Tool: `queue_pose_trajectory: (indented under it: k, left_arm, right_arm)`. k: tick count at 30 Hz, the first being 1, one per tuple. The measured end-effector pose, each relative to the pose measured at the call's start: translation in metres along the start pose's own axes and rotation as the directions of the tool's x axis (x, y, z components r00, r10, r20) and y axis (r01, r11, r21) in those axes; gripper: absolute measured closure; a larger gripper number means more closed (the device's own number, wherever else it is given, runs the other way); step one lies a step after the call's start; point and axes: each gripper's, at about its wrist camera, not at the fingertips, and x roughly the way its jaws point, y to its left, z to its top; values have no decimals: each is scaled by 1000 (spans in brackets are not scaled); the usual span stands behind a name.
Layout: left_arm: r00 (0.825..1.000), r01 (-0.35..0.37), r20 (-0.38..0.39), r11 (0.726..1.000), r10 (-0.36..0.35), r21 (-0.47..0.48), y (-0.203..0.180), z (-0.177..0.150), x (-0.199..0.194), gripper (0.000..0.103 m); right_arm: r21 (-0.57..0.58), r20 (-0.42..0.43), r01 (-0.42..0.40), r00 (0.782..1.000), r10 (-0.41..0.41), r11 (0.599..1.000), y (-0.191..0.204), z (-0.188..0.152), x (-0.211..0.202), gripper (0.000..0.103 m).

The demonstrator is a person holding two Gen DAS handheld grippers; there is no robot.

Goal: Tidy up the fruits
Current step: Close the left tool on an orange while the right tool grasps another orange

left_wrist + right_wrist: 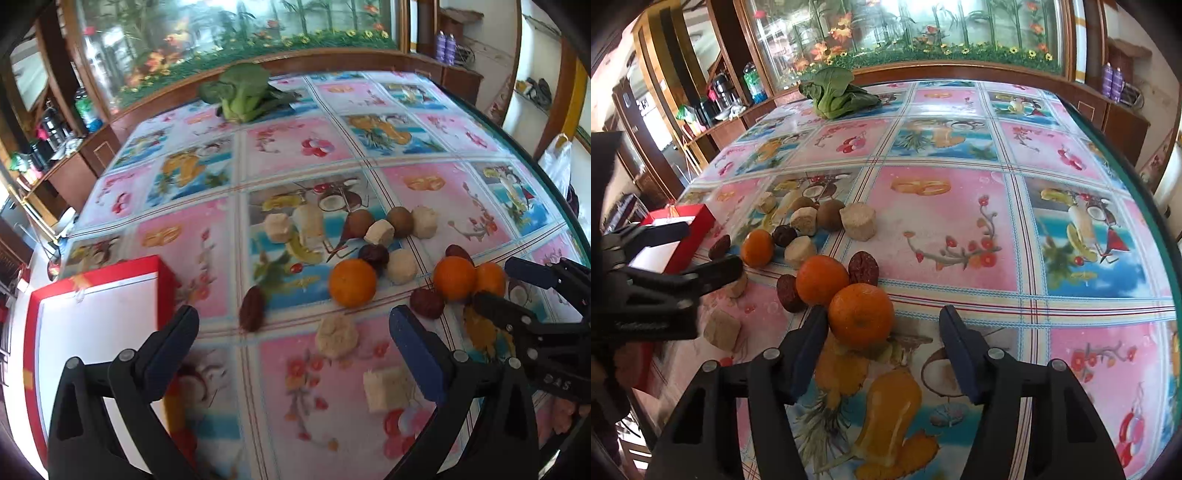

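Three oranges lie on the patterned table: one [352,282] in the middle, two [454,277] to the right. The nearest orange [860,315] sits just ahead of my open right gripper [882,325], between its fingertips' line, with the second orange [822,280] behind it. Dark red dates [252,309], brown kiwis [400,220] and pale cut chunks [337,336] are scattered around. My left gripper [293,323] is open and empty, above the table near a date and a pale chunk. The right gripper also shows in the left wrist view [506,282].
A red box with a white inside [92,314] stands at the table's left near edge, also in the right wrist view [677,236]. A leafy green vegetable [243,92] lies at the far side. The round table's rim [1145,206] curves along the right. Shelves and a cabinet stand behind.
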Motion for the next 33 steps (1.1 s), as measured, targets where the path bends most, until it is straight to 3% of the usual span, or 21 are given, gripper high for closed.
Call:
queue_pose_trajectory:
  k: [3, 5, 9, 11, 14, 18, 22, 26, 33]
  left_arm:
    - [999, 36, -23, 999, -35, 18, -4, 9, 15, 2]
    - [997, 58, -44, 998, -56, 23, -7, 13, 22, 14]
    - [993, 103, -63, 993, -99, 52, -15, 15, 33, 18]
    - [988, 136, -78, 989, -131, 53, -16, 15, 38, 29]
    - [982, 174, -74, 984, -171, 36, -13, 16, 41, 32]
    - [982, 186, -55, 981, -182, 59, -16, 17, 40, 38]
    - [979, 205, -34, 974, -203, 96, -23, 15, 36, 58]
    - [978, 207, -26, 974, -206, 88, -21, 13, 33, 69]
    - [978, 210, 13, 978, -210, 13, -5, 4, 15, 70]
  right_arm:
    - [-8, 7, -5, 1000, 5, 1000, 1, 1, 1, 43]
    - [-18, 5, -11, 1000, 11, 1000, 1, 2, 2, 43]
    - [-33, 5, -17, 1000, 17, 999, 3, 4, 4, 43]
    - [-34, 8, -20, 1000, 21, 999, 3, 4, 4, 44]
    - [-23, 11, -45, 999, 46, 999, 1, 4, 4, 59]
    - [-13, 13, -73, 997, 73, 997, 1, 4, 4, 68]
    - [-12, 20, -73, 997, 74, 997, 2, 3, 4, 68]
    - [7, 32, -69, 997, 69, 998, -1, 3, 3, 69]
    - [29, 147, -90, 986, 85, 995, -3, 3, -18, 69]
